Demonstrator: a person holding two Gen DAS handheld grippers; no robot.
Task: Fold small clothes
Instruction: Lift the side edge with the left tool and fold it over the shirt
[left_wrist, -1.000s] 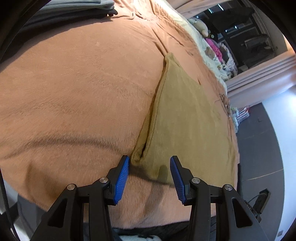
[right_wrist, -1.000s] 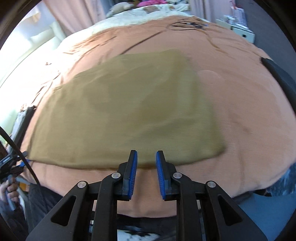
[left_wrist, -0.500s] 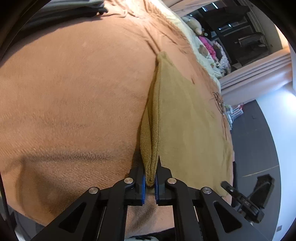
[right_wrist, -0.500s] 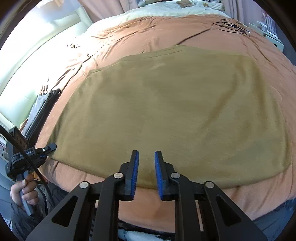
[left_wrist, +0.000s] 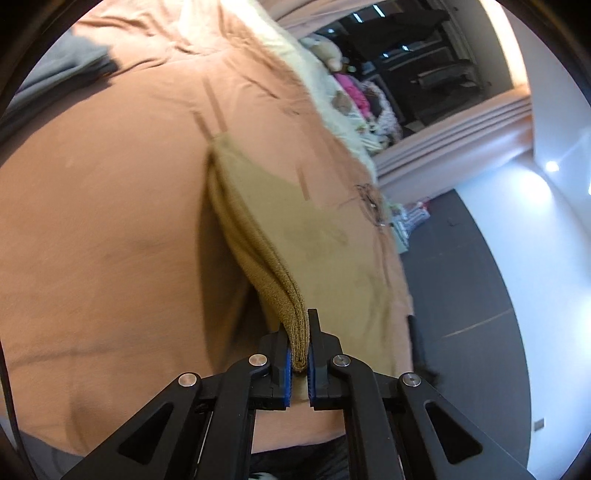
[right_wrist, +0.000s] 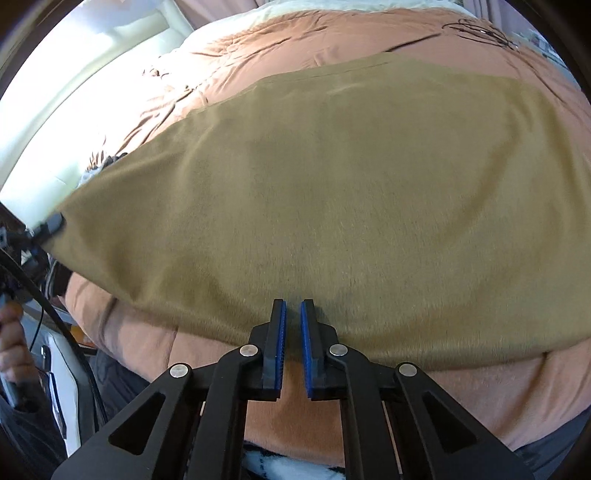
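Note:
A tan knitted garment (right_wrist: 351, 184) lies spread flat on the orange bedspread (left_wrist: 92, 221). My left gripper (left_wrist: 300, 332) is shut on the garment's near left corner, and that edge (left_wrist: 258, 258) hangs lifted off the bed in a doubled fold. From the right wrist view the same gripper (right_wrist: 48, 225) shows at the cloth's raised left corner. My right gripper (right_wrist: 291, 306) points down at the garment's near hem. Its jaws are closing and stand almost together, with no fold visibly caught between the blue pads (right_wrist: 280, 332).
Folded grey clothes (left_wrist: 62, 62) lie at the bed's far left. Soft toys and bright clutter (left_wrist: 354, 85) sit past the cream blanket at the far end. Dark floor (left_wrist: 480, 277) runs along the right of the bed. A person's hand (right_wrist: 11, 343) holds the left handle.
My left gripper shut on the garment's corner and lifted it, pulling the edge up into a fold. The right gripper slid along the near hem and its jaws narrowed.

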